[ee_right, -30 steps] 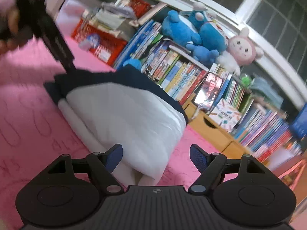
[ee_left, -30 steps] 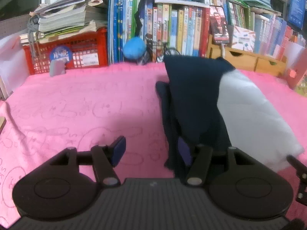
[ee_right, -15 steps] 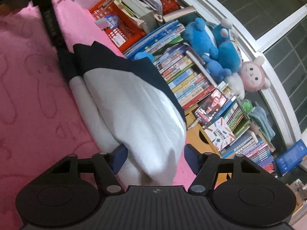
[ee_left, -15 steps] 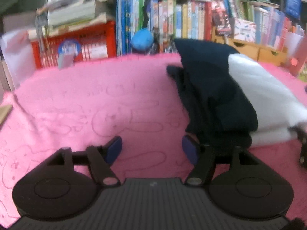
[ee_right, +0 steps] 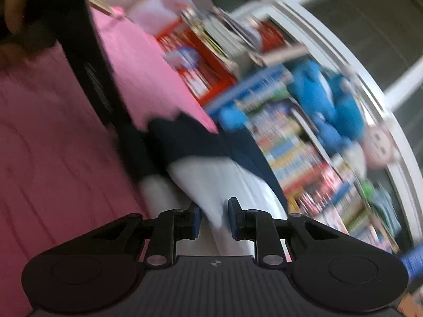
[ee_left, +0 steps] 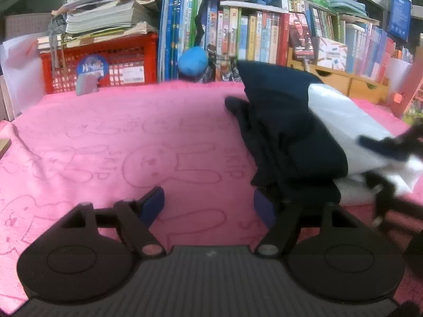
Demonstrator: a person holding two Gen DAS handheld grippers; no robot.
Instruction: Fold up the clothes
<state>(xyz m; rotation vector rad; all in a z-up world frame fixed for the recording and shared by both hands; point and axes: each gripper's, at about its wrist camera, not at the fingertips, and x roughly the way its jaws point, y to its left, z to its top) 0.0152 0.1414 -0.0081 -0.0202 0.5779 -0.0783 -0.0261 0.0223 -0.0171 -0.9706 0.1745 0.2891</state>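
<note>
A folded garment, navy (ee_left: 285,121) on the left and white (ee_left: 343,116) on the right, lies on the pink towel (ee_left: 105,145). My left gripper (ee_left: 208,200) is low over the towel, its jaws opening and nothing between them. Its right finger (ee_left: 261,206) sits against the navy edge. My right gripper (ee_right: 212,219) is tilted and its jaws are closing on a fold of the white cloth (ee_right: 211,179), which fills the narrow gap between the pads. In the left wrist view the right gripper (ee_left: 372,161) comes in blurred from the right, straddling the white edge.
Along the back stand a red basket (ee_left: 105,63) topped with papers, a row of books (ee_left: 238,34), a blue plush ball (ee_left: 195,58) and a wooden drawer box (ee_left: 343,82). A hand (ee_right: 10,13) holds the left gripper.
The right gripper rolled, pushed onto the white edge and narrowed its jaws around it. The left gripper's jaws widened off the navy cloth and it sank towards the towel.
</note>
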